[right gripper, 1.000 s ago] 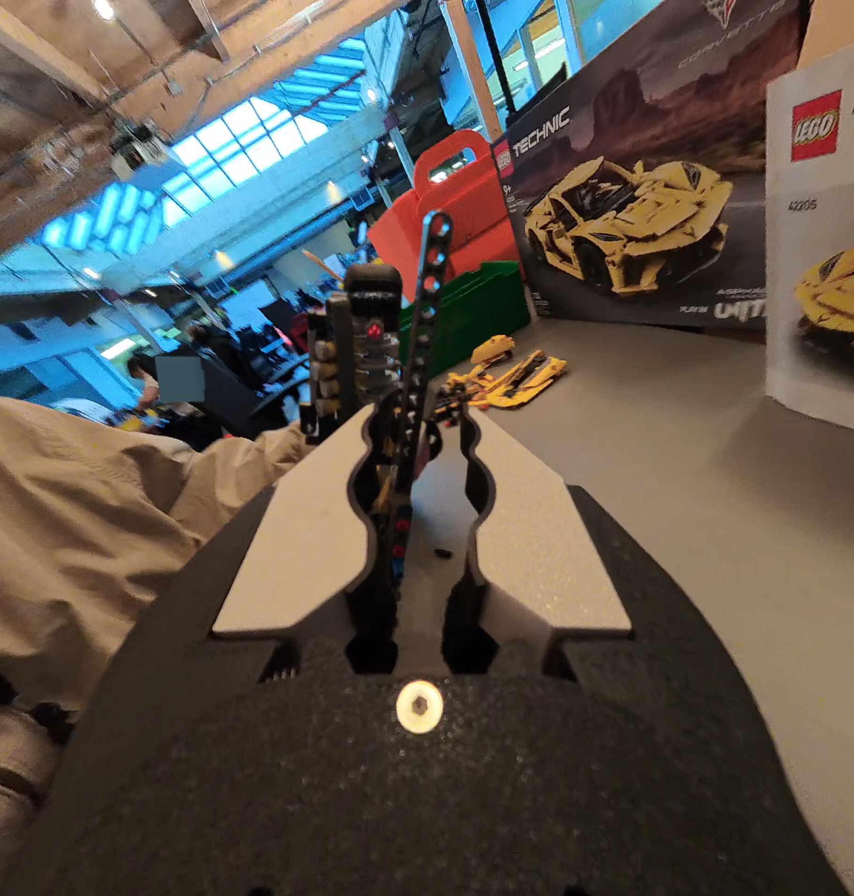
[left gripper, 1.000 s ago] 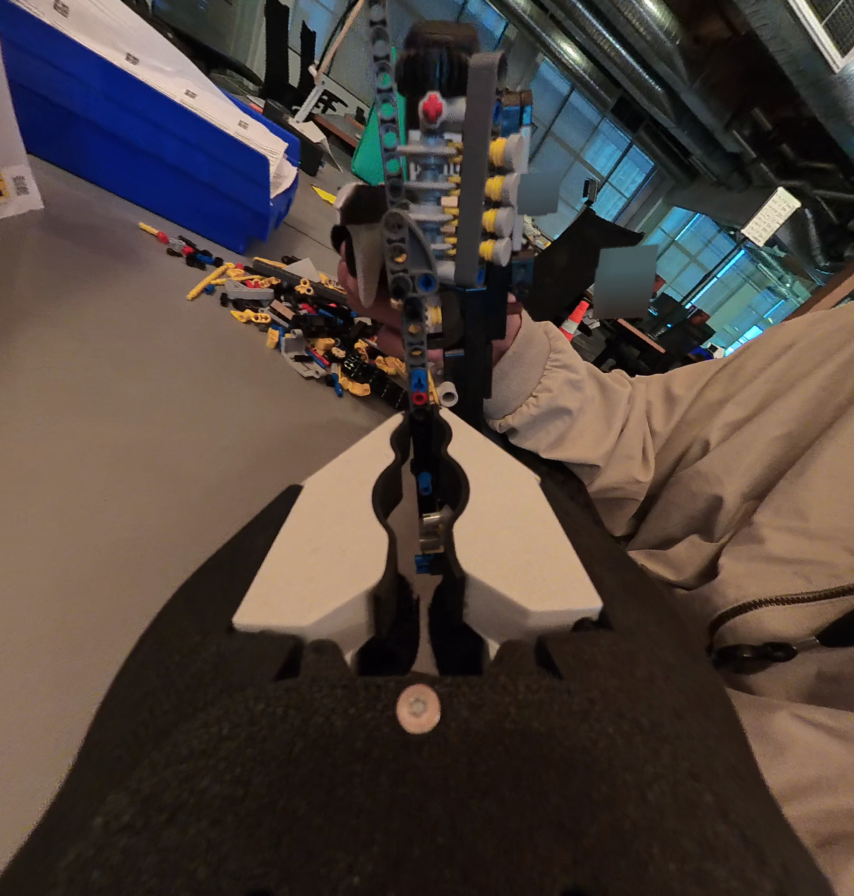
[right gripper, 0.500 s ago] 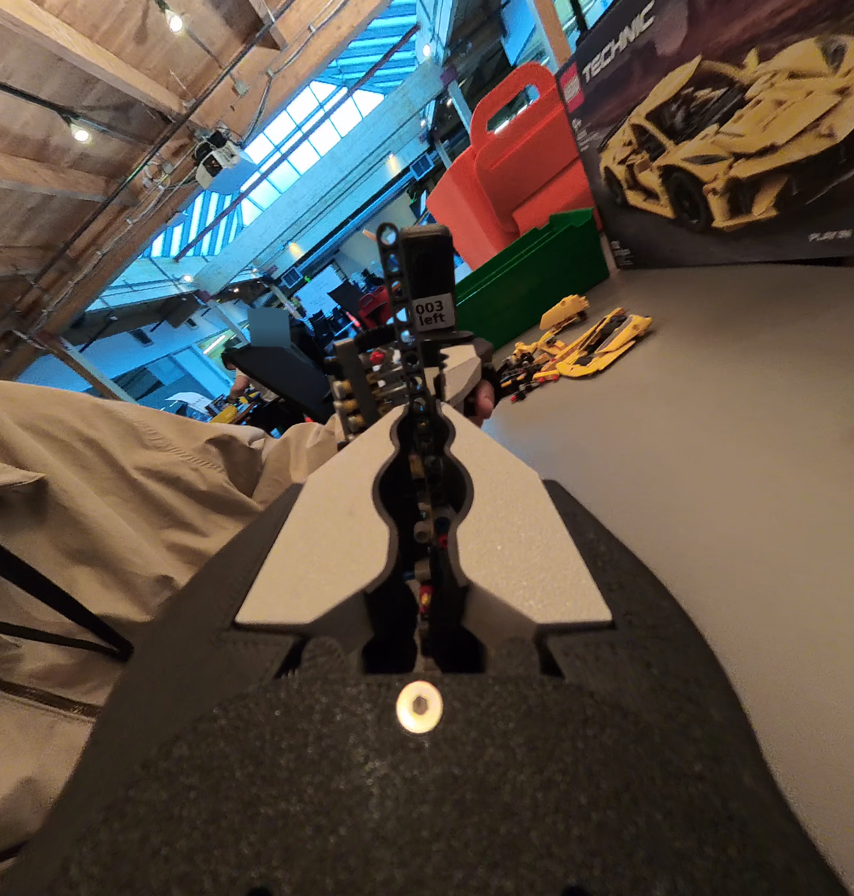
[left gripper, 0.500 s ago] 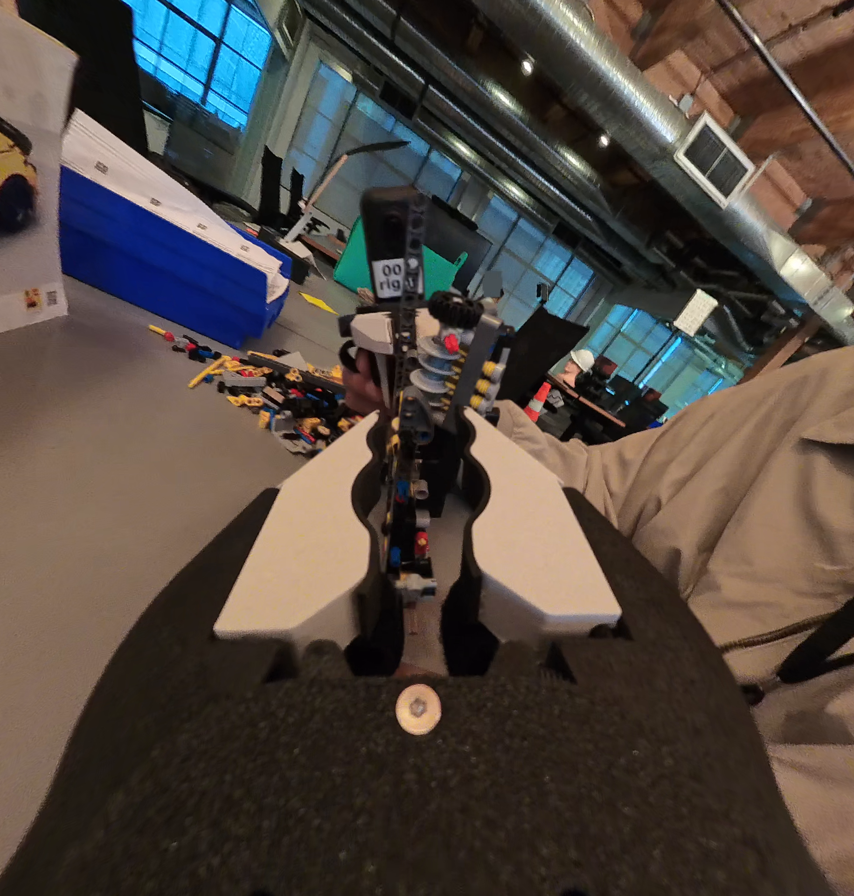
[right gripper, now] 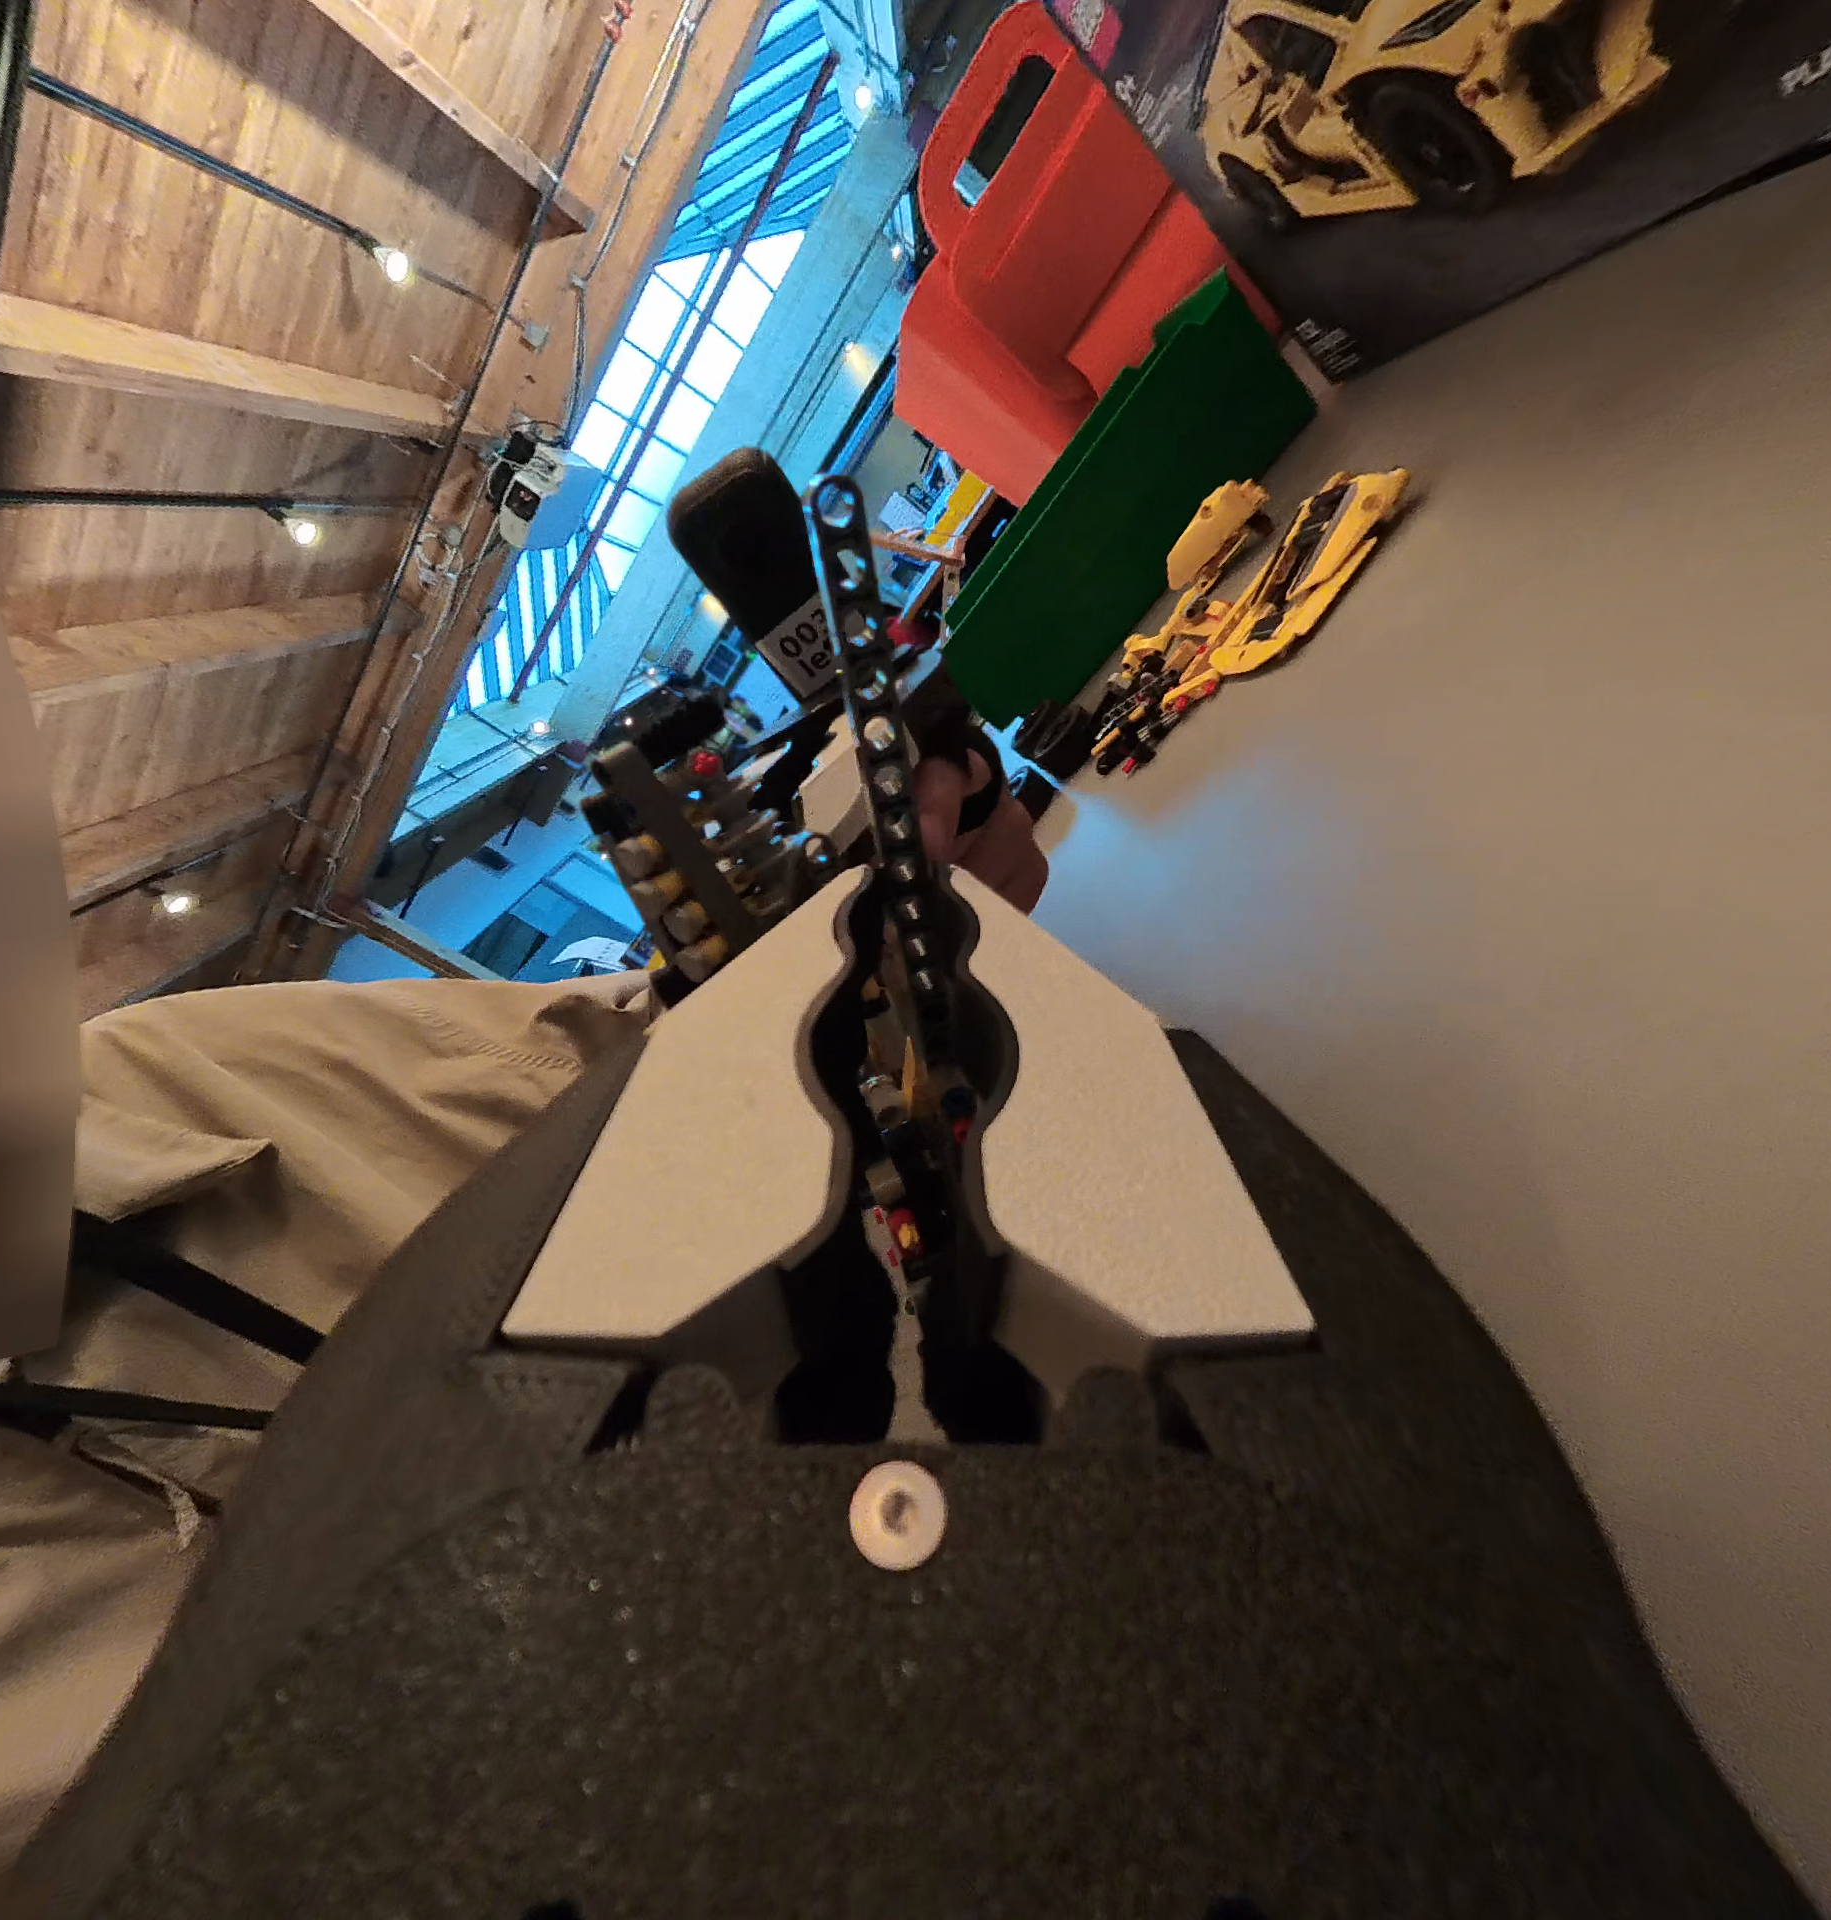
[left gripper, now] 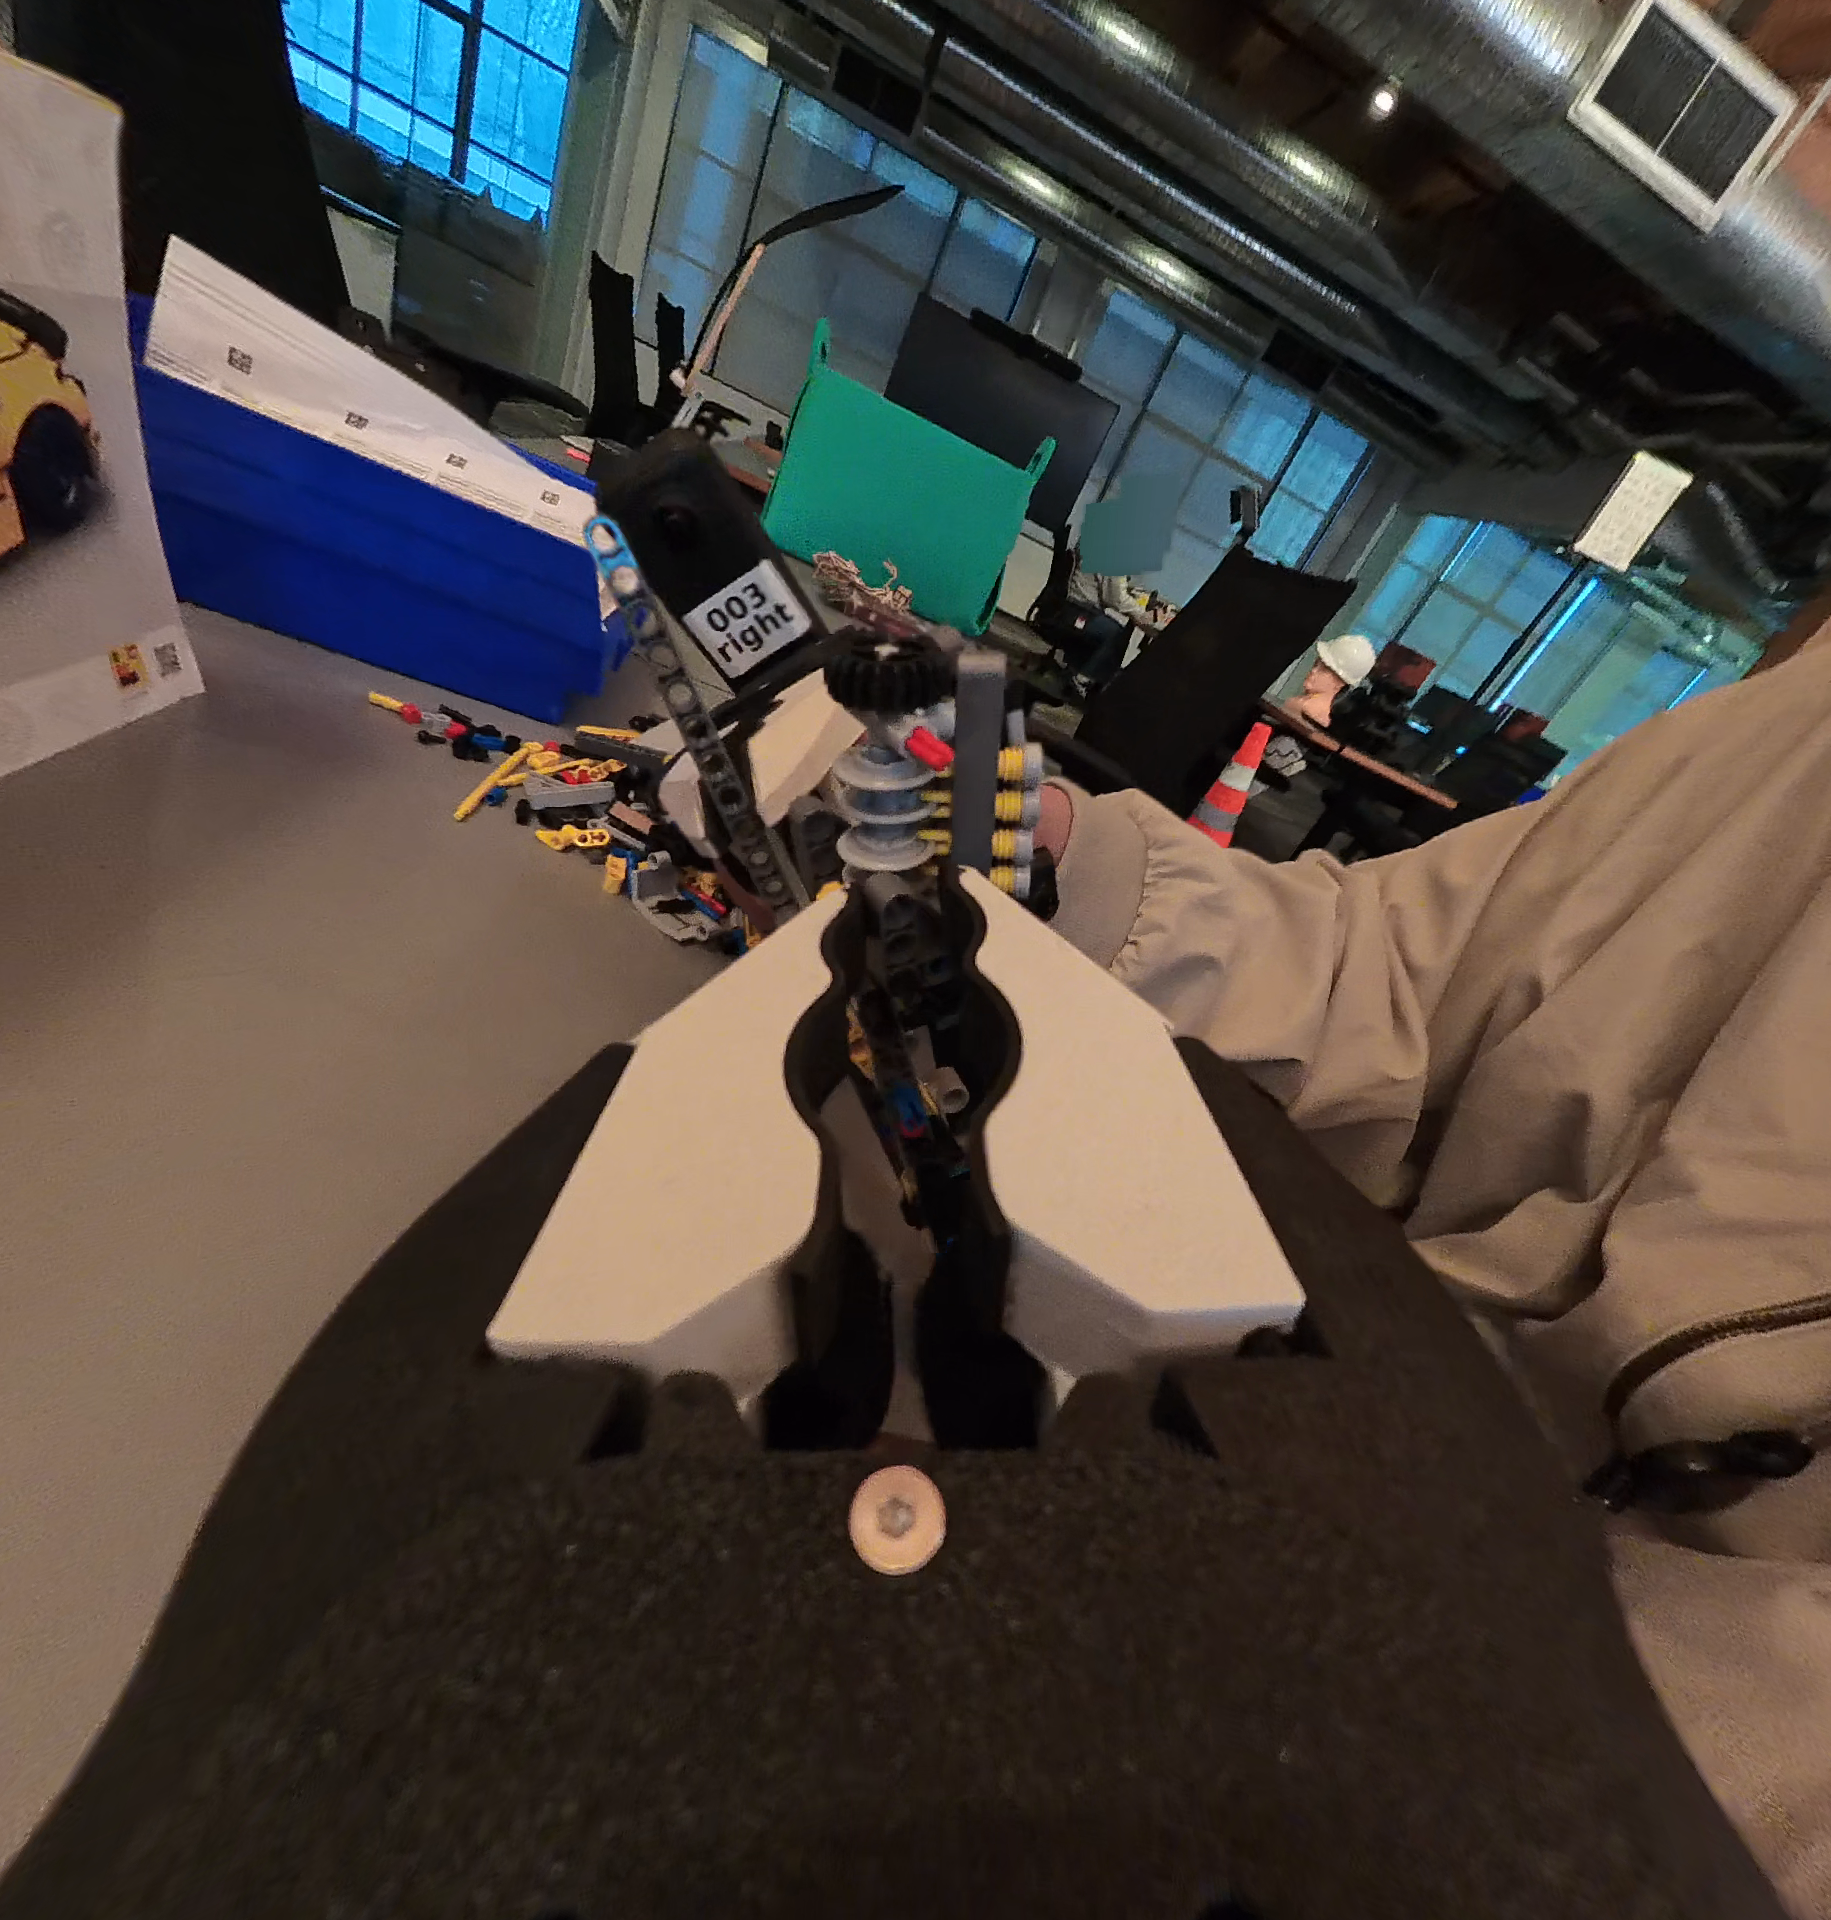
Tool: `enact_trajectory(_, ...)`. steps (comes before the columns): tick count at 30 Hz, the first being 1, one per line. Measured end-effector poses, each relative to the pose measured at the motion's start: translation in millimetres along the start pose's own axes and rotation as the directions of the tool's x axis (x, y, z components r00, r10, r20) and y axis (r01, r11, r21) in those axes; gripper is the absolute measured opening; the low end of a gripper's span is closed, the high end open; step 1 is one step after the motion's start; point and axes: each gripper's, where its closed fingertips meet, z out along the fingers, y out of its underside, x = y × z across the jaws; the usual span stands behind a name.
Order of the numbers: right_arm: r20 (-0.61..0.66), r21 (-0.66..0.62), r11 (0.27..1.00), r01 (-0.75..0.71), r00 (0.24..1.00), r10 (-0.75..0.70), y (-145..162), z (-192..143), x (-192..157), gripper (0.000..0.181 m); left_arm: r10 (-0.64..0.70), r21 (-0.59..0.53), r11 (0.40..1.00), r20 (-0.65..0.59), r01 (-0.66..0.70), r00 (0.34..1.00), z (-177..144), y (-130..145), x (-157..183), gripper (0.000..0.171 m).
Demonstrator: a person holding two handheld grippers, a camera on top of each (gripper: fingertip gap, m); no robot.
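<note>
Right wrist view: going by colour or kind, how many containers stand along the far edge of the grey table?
Red bin: 1
Green bin: 1
Cardboard box with a yellow car pictured: 1
Total: 3

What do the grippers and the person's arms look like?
Each gripper, left gripper and right gripper, has a rough black body with one round screw and two pale grey fingers with wavy black inner edges. The person wears beige jacket sleeves.
</note>
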Motion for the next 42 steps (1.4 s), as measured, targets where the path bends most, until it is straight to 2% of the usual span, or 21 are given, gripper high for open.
enact_trajectory(4, -0.051, -0.031, 0.999, 0.016, 0.999, -0.017, 3.2, 1.2, 2.2, 0.009, -0.118, 0.024, 0.993, 0.019, 0.117, 0.993, 1.8, 0.3, -9.6, 0.014)
enact_trajectory(8, -0.245, 0.015, 0.965, 0.263, 0.936, -0.252, -20.5, -14.2, 1.4, 0.035, -0.253, 0.108, 0.965, 0.147, 0.239, 0.956, -6.2, -6.5, -37.4, 0.014)
enact_trajectory(10, -0.267, -0.039, 0.926, 0.376, 0.889, -0.372, -19.1, -10.7, -15.1, 0.034, -0.273, 0.130, 0.959, 0.188, 0.251, 0.944, -9.1, -7.6, -43.7, 0.014)
enact_trajectory(13, -0.271, -0.175, 0.897, 0.405, 0.856, -0.440, 3.8, 15.2, -21.4, 0.040, -0.288, 0.152, 0.954, 0.236, 0.257, 0.928, -9.1, -9.5, -47.7, 0.014)
enact_trajectory(15, -0.385, -0.228, 0.883, 0.411, 0.795, -0.470, 8.4, 21.8, -4.4, 0.032, -0.296, 0.163, 0.952, 0.275, 0.259, 0.915, -10.5, -9.1, -51.7, 0.014)
enact_trajectory(16, -0.419, -0.236, 0.875, 0.423, 0.768, -0.484, 7.8, 22.1, 0.2, 0.018, -0.302, 0.165, 0.950, 0.275, 0.265, 0.913, -10.9, -9.1, -51.7, 0.014)
enact_trajectory(18, -0.446, -0.240, 0.881, 0.407, 0.760, -0.473, 8.9, 23.0, 6.3, 0.016, -0.320, 0.182, 0.943, 0.276, 0.278, 0.906, -11.9, -10.1, -52.8, 0.014)
enact_trajectory(21, -0.459, -0.299, 0.888, 0.350, 0.763, -0.455, 21.6, 25.6, 18.1, 0.027, -0.354, 0.215, 0.931, 0.322, 0.296, 0.878, -14.2, -8.6, -59.7, 0.014)
enact_trajectory(23, -0.480, -0.296, 0.890, 0.345, 0.752, -0.451, 21.9, 27.2, 19.5, 0.013, -0.372, 0.234, 0.923, 0.335, 0.306, 0.866, -13.0, -7.8, -60.6, 0.014)
enact_trajectory(28, -0.531, -0.288, 0.900, 0.327, 0.727, -0.435, 21.1, 26.2, 22.1, 0.009, -0.434, 0.302, 0.891, 0.345, 0.340, 0.832, -12.0, -8.5, -60.1, 0.014)
enact_trajectory(32, -0.541, -0.297, 0.892, 0.340, 0.710, -0.450, 18.2, 22.9, 21.4, 0.008, -0.306, 0.212, 0.949, 0.437, 0.234, 0.846, -14.1, -8.6, -60.8, 0.014)
enact_trajectory(33, -0.545, -0.277, 0.904, 0.325, 0.722, -0.426, 16.8, 20.6, 22.3, 0.007, -0.270, 0.191, 0.961, 0.493, 0.200, 0.827, -18.3, -8.2, -64.7, 0.014)
enact_trajectory(36, -0.548, -0.220, 0.922, 0.318, 0.742, -0.387, 9.3, 11.8, 20.8, 0.006, -0.157, 0.122, 0.987, 0.689, 0.101, 0.708, -48.9, -5.0, -89.0, 0.014)
enact_trajectory(39, -0.529, -0.198, 0.928, 0.317, 0.762, -0.373, 5.6, 10.5, 13.8, 0.006, -0.257, 0.205, 0.966, 0.644, 0.161, 0.721, -59.9, -9.4, -95.5, 0.014)
enact_trajectory(42, -0.522, -0.208, 0.923, 0.323, 0.762, -0.384, 6.6, 11.3, 13.5, 0.006, -0.293, 0.210, 0.956, 0.611, 0.206, 0.735, -61.1, -5.8, -97.4, 0.014)
